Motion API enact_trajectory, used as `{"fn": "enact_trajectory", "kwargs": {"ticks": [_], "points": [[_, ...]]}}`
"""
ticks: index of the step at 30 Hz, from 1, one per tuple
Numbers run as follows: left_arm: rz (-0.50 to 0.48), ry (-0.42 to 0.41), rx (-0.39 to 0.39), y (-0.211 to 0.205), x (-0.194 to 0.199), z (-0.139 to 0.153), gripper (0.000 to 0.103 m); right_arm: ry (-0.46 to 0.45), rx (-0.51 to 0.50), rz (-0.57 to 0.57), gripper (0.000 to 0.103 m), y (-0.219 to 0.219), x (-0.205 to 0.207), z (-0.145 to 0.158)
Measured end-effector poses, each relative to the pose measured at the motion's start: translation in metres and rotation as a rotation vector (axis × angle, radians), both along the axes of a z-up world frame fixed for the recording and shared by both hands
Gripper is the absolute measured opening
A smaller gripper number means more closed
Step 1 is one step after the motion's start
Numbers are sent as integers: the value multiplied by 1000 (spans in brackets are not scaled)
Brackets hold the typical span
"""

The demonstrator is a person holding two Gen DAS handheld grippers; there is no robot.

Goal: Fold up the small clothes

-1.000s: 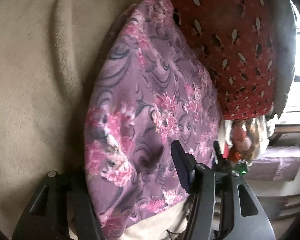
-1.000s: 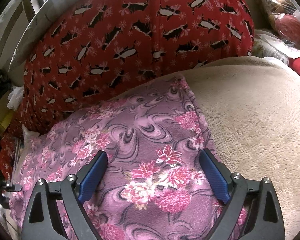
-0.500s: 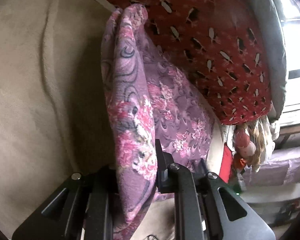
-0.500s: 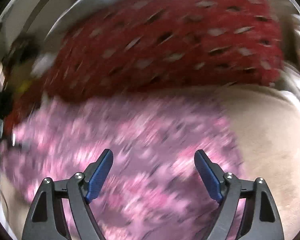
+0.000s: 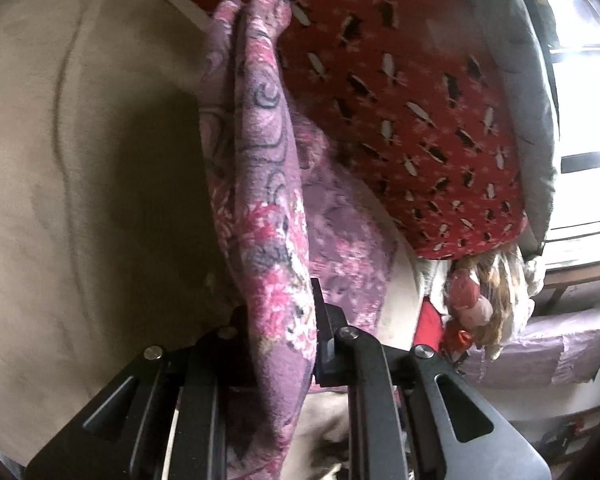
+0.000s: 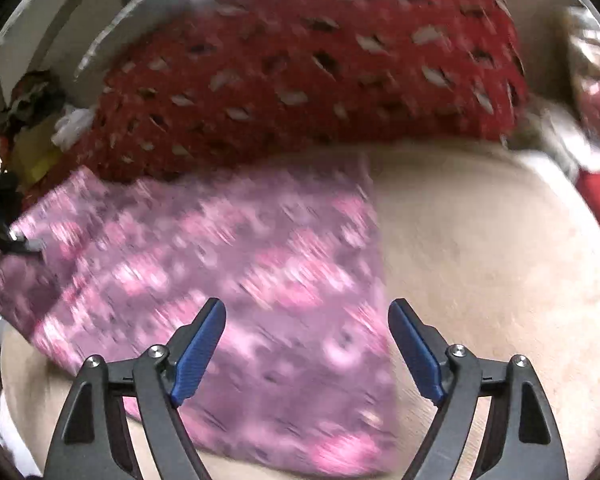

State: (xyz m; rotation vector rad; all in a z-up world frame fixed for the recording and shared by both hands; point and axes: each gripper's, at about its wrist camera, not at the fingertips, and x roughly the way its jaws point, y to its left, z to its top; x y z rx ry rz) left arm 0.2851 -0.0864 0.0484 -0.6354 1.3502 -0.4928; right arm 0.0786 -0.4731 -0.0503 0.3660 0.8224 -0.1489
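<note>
The garment is a purple cloth with pink flowers [image 6: 260, 280], lying on a beige blanket [image 6: 480, 272]. In the left wrist view my left gripper [image 5: 280, 312] is shut on a doubled edge of the floral cloth [image 5: 268, 184] and holds that edge raised, standing up from the bed. In the right wrist view, which is blurred by motion, my right gripper [image 6: 306, 344] is open and empty above the near part of the cloth, with blue pads [image 6: 198, 352] spread wide.
A red pillow with a black and white print [image 6: 320, 80] lies behind the cloth against a grey headboard [image 5: 536, 140]. A doll and purple wrapped parcels [image 5: 540, 348] sit beyond the bed edge at the right of the left wrist view.
My left gripper closed on the cloth edge and lifted it into a standing fold. My right gripper pulled back from the cloth, staying open.
</note>
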Motion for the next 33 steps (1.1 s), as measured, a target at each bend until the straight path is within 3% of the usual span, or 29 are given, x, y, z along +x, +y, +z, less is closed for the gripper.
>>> {"fn": "enact_trajectory", "kwargs": {"ticks": [3, 7, 12, 16, 20, 23, 26, 30, 33], "points": [[-21, 20, -20, -20, -3, 8, 14, -66, 14, 2, 88, 2, -16, -10], [-72, 29, -60, -51, -9, 15, 14, -55, -2, 10, 92, 6, -13, -11], [-146, 32, -111, -100, -14, 18, 14, -90, 47, 10, 93, 2, -19, -14], [-217, 67, -94, -141, -15, 1, 14, -94, 47, 10, 93, -1, -19, -12], [-282, 156, -49, -173, -18, -37, 17, -93, 40, 10, 94, 0, -19, -13], [-309, 221, -15, -180, -26, -60, 20, -95, 45, 11, 94, 0, -19, -13], [-335, 227, -55, -177, -34, -59, 31, -98, 51, 11, 94, -1, -19, -13], [-349, 117, -92, -155, -42, -27, 46, -97, 57, 13, 95, -2, -18, -14], [-257, 57, -116, -119, -36, -12, 57, -92, 57, 14, 95, -2, -18, -11]]}}
